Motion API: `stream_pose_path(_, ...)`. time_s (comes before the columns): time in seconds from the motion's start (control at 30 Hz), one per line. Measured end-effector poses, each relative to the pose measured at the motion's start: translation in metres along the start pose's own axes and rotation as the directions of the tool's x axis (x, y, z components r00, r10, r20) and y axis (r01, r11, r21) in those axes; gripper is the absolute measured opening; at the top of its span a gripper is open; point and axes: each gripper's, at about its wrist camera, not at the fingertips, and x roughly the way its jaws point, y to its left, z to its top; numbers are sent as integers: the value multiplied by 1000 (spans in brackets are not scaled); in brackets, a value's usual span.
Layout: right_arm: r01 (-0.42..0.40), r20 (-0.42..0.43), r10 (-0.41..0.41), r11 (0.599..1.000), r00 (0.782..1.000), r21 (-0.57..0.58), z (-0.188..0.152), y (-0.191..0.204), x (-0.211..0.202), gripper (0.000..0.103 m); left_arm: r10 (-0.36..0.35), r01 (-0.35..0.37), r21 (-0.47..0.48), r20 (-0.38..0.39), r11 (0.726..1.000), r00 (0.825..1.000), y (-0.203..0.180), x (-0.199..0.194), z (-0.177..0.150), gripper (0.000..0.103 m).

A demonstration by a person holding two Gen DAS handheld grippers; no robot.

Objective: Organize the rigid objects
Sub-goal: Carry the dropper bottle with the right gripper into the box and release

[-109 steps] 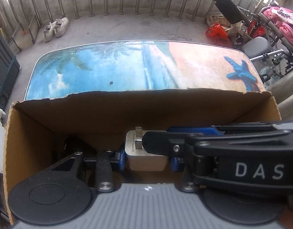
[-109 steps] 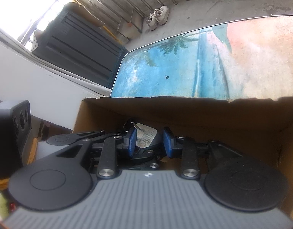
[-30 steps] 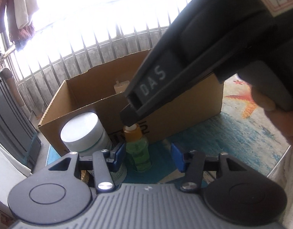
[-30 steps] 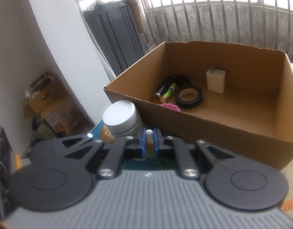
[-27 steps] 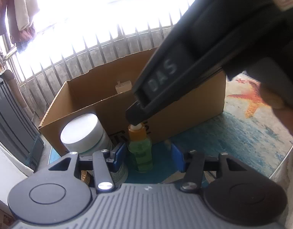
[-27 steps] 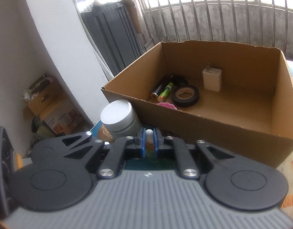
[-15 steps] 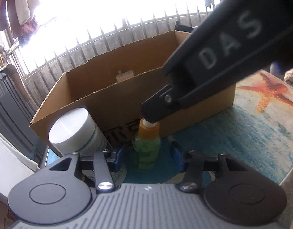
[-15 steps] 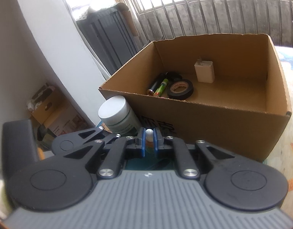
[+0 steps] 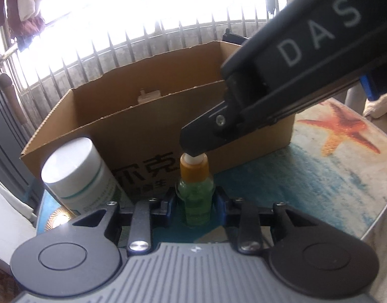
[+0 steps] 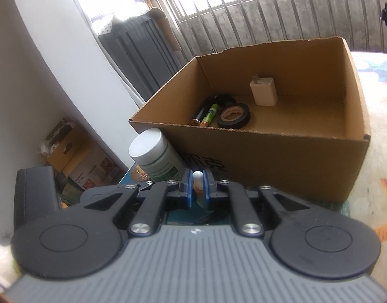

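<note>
Green dropper bottle (image 9: pixel 195 197) stands upright on the ocean-print tabletop (image 9: pixel 307 189), its long axis vertical and its white tip (image 10: pixel 197 176) pointing straight up above an orange cap (image 9: pixel 194 167). The left gripper (image 9: pixel 195 203) has just been closing, and its blue pads (image 9: pixel 170 203) now sit against either side of the bottle's green body, clasping it low down. The right gripper (image 10: pixel 197 189) comes in from above and the right in the left wrist view, its jaws nearly together and pinching the white tip between blue pads (image 10: pixel 188 189) (the orange cap shows just beneath them in the right wrist view). So both tools grasp the same bottle, one at the body and one at the top. Just left of the bottle stands a white jar (image 9: pixel 78 174) with a flat white lid and a green band on its label, also upright and near the left gripper's pad, though whether they touch is unclear. Directly behind bottle and jar is an open cardboard box (image 10: pixel 281 156) with dark printed characters on its near wall. Inside the box, a white charger plug (image 10: pixel 263 93) stands against the far wall with its prongs up; nearer the front lie a roll of black tape (image 10: pixel 234 116) flat on the floor and, beside it to the left, a green battery (image 10: pixel 210 115) and a black battery (image 10: pixel 202 113) lying side by side. An orange starfish (image 9: pixel 342 131) is printed on the tabletop to the right of the box.
</note>
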Motion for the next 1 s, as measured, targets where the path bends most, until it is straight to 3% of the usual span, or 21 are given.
stream_pose_path(0.2, -4, -11, 4, 999, 1000, 36, -1, -4, 3, 11, -1, 1, 25, -6, 1000, 1000, 2, 1, -6, 37)
stream_pose_path(0.53, 21, -17, -20, 999, 1000, 32, 3, 8, 4, 10, -18, 18, -34, -8, 999, 1000, 20, -6, -17, 33)
stream_pose_path(0.73, 31, 53, -30, 999, 998, -29, 13, 39, -35, 10, -6, 8, -26, 89, 1000, 996, 25, -52, -12, 34)
stream_pose_path(1.0, 34, 183, -12, 992, 983, -119, 52, 68, -86, 9, 5, 7, -50, 236, 999, 972, 46, -105, 7, 34)
